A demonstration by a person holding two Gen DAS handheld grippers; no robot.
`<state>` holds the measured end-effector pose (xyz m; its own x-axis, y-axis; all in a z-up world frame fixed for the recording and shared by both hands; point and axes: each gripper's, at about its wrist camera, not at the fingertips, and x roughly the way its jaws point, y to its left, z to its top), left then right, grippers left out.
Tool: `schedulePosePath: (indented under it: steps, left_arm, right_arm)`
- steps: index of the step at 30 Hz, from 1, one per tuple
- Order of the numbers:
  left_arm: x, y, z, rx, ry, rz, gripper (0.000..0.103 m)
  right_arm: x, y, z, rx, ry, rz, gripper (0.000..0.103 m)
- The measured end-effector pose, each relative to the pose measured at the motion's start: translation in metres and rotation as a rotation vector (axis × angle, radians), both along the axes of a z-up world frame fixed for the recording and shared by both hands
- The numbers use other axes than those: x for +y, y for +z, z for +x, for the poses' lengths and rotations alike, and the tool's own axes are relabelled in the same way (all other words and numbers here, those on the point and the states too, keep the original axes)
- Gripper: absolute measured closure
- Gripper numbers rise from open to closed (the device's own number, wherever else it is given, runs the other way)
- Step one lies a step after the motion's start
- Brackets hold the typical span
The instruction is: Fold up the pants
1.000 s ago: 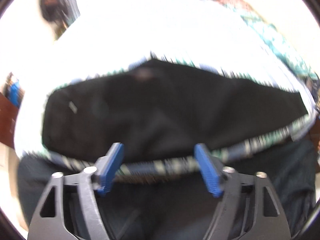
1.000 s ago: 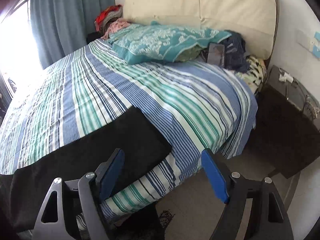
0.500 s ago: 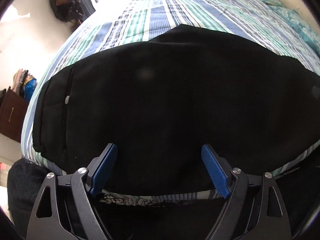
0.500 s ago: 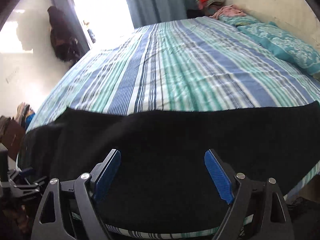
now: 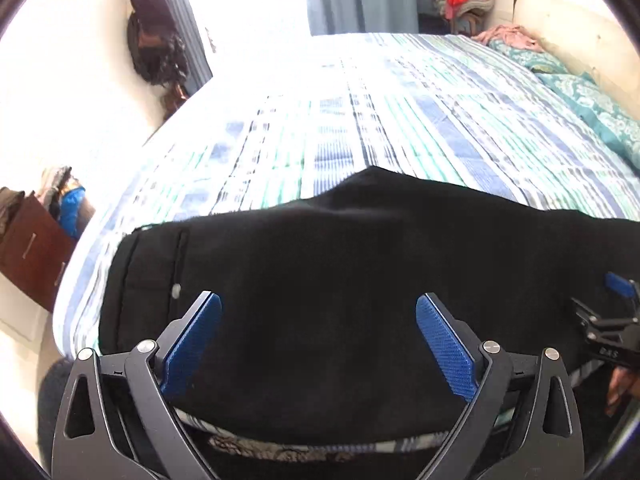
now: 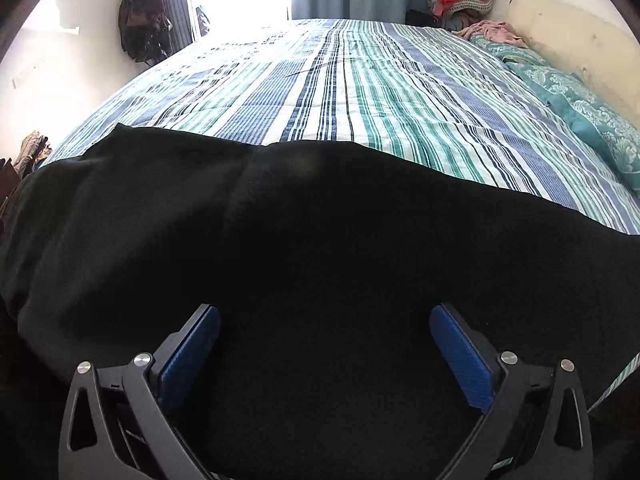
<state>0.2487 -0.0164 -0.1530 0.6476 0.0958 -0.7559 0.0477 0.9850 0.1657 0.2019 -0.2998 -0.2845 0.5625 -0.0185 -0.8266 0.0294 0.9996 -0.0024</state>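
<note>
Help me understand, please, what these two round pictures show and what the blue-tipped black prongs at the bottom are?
There is no robot here: a person holds a two-finger gripper in each hand, and a fisheye camera on each looks forward along its fingers. One picture is from the left gripper, the other from the right gripper. Black pants lie spread along the near edge of a striped bed, with teal pillows at the far right. Both grippers have just been opening; their jaws stand wide above the cloth, and nothing is held.
</note>
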Motion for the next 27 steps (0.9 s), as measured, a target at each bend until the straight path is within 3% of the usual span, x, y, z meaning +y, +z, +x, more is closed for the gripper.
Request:
schedulePosePath:
  steps: [3,6,7,8,10,18,24,27]
  left_arm:
    - [0.011,-0.025,0.033,0.033,0.085,0.042,0.004]
    - [0.034,-0.061,0.044,0.154,0.151,0.016,0.002]
    - [0.04,-0.067,0.039,0.15,0.146,-0.013,0.0]
    - [0.042,-0.067,0.033,0.121,0.134,-0.021,0.0]
    - [0.038,-0.065,0.032,0.124,0.119,0.007,0.0]
    - [0.037,-0.059,0.025,0.131,0.137,-0.007,0.001]
    - [0.016,-0.013,0.003,-0.061,0.108,0.003,0.002]
    - [-0.005,-0.004,0.005,-0.09,0.039,0.001,0.001]
  right_arm:
    - [-0.001,-0.001,0.001,-0.007,0.008,0.001,0.0]
    - [0.001,-0.001,-0.001,-0.016,0.009,-0.001,0.0]
    - [0.002,-0.001,0.0,-0.018,0.009,-0.002,0.0]
    - [0.002,-0.001,-0.001,-0.02,0.009,-0.002,0.0]
    - [0.002,-0.001,0.0,-0.02,0.008,-0.003,0.0]
    - [0.004,-0.002,0.001,-0.02,-0.006,-0.018,0.0]
    - [0.005,-0.002,0.001,-0.023,-0.006,-0.022,0.0]
    - [0.005,-0.002,0.002,-0.022,-0.009,-0.024,0.0]
